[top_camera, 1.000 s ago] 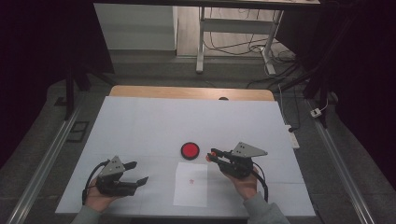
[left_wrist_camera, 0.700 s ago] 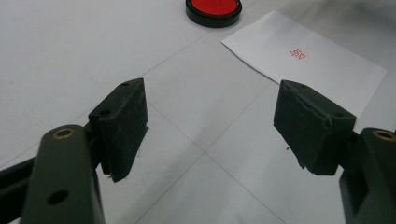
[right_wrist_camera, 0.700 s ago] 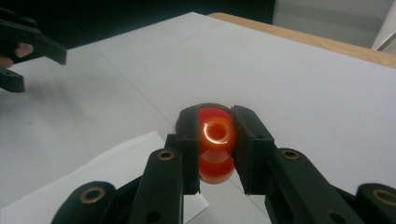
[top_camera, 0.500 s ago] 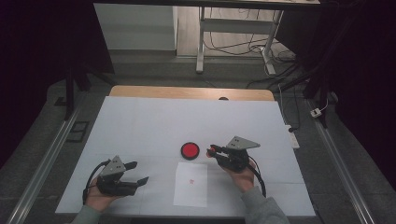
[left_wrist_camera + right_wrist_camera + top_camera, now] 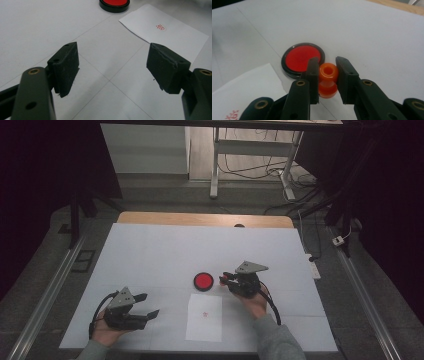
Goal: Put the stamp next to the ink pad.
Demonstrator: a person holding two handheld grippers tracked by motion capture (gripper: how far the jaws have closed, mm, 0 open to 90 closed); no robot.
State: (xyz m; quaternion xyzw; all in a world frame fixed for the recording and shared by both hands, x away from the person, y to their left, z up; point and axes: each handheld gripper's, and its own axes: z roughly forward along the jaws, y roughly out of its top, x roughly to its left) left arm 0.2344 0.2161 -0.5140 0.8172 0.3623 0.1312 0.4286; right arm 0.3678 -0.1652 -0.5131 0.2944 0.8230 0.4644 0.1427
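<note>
Over a white-covered bench [image 5: 150, 255] with a bare wooden far edge, the left claw [image 5: 148, 306] rests low with jaws spread wide, holding nothing. Ahead of it lies a white paper sheet [image 5: 205, 317] bearing a small red stamp mark [image 5: 160, 27], unreadable. Just beyond, a round black-rimmed red ink pad [image 5: 203, 281] sits beside the right claw [image 5: 224, 279], clamped on an orange plastic spool-shaped stamp [image 5: 327, 79].

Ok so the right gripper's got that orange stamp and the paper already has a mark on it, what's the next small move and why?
Probably set the orange stamp down on the bare white table, clear of the red ink pad. The right gripper is clamped on it beside the pad, and the paper already carries a red imprint. The left gripper waits open, holding nothing.
</note>
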